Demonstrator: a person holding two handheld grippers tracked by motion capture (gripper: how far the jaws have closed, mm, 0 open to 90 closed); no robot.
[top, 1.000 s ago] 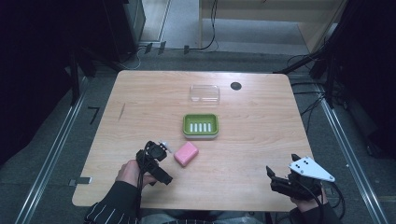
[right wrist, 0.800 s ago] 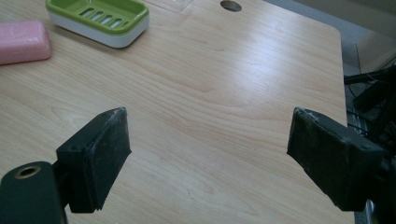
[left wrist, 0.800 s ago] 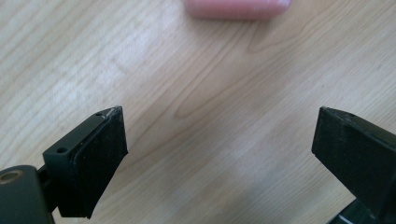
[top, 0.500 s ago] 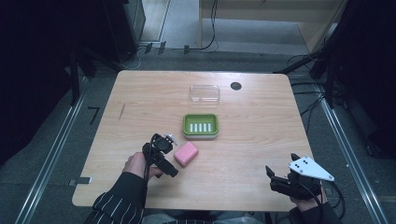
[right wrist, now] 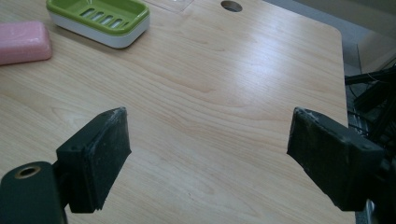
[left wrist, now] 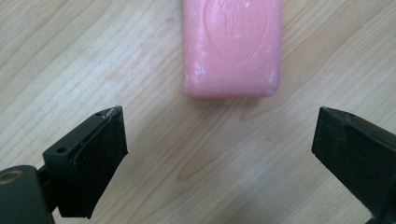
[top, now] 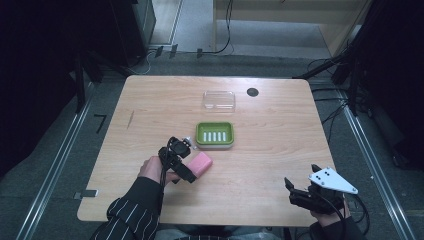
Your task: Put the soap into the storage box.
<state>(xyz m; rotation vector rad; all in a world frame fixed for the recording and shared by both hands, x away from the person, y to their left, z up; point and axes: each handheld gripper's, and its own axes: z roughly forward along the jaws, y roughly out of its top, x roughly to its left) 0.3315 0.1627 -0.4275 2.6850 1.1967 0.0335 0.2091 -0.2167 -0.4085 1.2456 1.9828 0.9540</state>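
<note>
A pink bar of soap (top: pixel 200 164) lies flat on the wooden table (top: pixel 280 125), just in front of a green soap dish (top: pixel 215 135) with a white base. My left gripper (top: pixel 189 156) hovers right over the soap's near-left end, jaws wide open. In the left gripper view the soap (left wrist: pixel 232 45) sits just ahead of the open left gripper (left wrist: pixel 219 140), with bare wood between the jaws. My right gripper (top: pixel 295 192) rests open near the table's front right edge. From the right gripper view, the soap (right wrist: pixel 23 41) and dish (right wrist: pixel 99 19) lie far to the left of the open right gripper (right wrist: pixel 210 149).
A clear plastic lid (top: pixel 219 100) lies behind the dish. A round cable hole (top: pixel 252 92) sits at the table's back right. Cables and metal rails run along the floor around the table.
My left gripper has moved right and forward from the table's front left to the soap. The right gripper has stayed in place.
</note>
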